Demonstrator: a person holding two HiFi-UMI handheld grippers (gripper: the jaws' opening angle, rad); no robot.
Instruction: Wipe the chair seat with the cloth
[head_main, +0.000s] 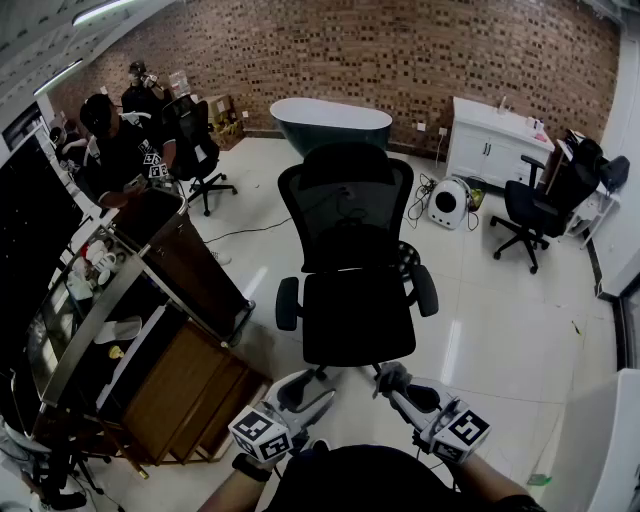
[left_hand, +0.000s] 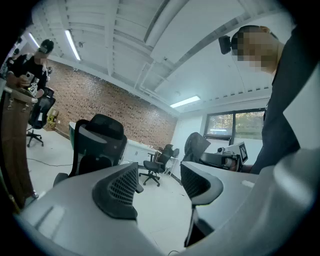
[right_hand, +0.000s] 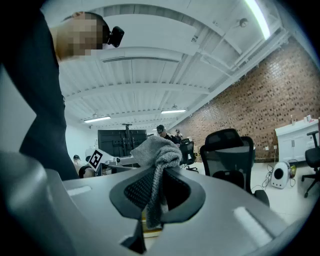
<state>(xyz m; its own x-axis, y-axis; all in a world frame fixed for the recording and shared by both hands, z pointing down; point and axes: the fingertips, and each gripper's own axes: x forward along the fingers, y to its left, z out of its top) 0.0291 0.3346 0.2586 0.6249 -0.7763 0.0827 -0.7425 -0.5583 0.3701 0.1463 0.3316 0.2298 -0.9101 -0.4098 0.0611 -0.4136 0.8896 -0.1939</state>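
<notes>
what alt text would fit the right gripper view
The right gripper is shut on a grey knitted cloth, which bunches up above its jaws. Behind it, to the right, a black mesh-backed office chair stands before a red-brown brick wall under a white ceiling.

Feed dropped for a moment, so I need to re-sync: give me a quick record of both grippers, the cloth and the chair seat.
left gripper: open, nothing between the jaws
right gripper: shut on cloth
cloth: grey, bunched, sticking up above the jaws
chair: black, facing the person
seat: bare; both grippers held just short of its front edge
contact: cloth seemingly not touching the seat
wiping: not yet begun
</notes>
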